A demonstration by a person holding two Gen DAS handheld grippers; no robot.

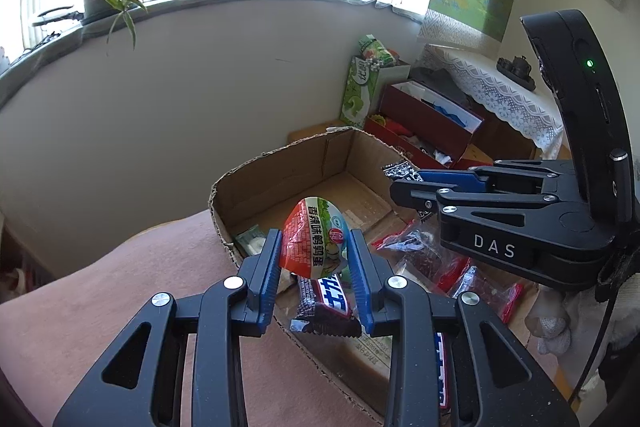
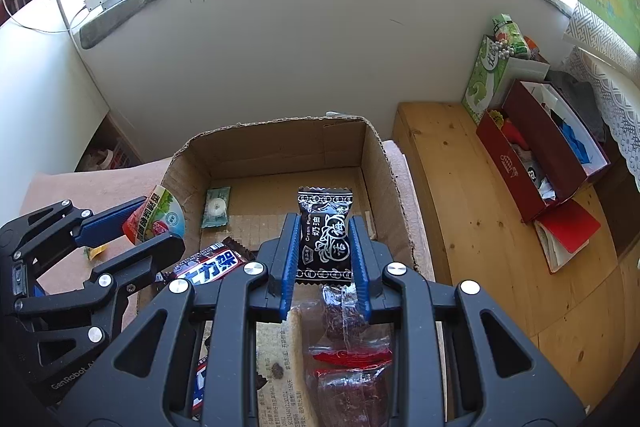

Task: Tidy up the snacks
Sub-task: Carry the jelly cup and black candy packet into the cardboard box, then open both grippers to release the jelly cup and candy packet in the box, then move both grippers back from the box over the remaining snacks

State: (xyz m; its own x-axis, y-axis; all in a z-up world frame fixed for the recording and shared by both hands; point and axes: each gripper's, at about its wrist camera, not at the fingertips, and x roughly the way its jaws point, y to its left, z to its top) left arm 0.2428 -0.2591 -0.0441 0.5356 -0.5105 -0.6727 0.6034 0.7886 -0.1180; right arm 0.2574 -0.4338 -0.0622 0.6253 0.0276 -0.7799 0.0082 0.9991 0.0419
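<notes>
The left gripper [image 1: 314, 259] was closed on a round-topped red, white and blue snack pouch [image 1: 314, 245] printed with Chinese characters, held up above the near left wall of the open brown cardboard box [image 1: 280, 163]. The right gripper [image 2: 325, 255] was clamped on a black foil candy packet [image 2: 325, 233] that read "Cream Plum" beside large white Chinese characters, held over the middle of the box. The right gripper's black body carried the letters "DAS" in the left wrist view, and the left gripper's showed "GenRobot" in the right wrist view.

Inside the box, a small pale green wrapped sweet [image 2: 216, 207] lay on the floor close to the left wall, towards the far end. A dark brown chocolate bar [image 1: 328, 303] with a blue and white Chinese logo lay below the pouch, near the left wall. Clear red-edged bags of dark dried fruit [image 2: 346, 367] lay at the near end, on a printed cardboard flap whose small text was too fine to read.

The box sat on a pink cloth-covered surface [image 1: 120, 299]. To its right stood a pale wooden bench [image 2: 480, 227] with an open dark red box [image 2: 516, 163] full of mixed items and a green patterned carton [image 2: 484, 79] at its far end.
</notes>
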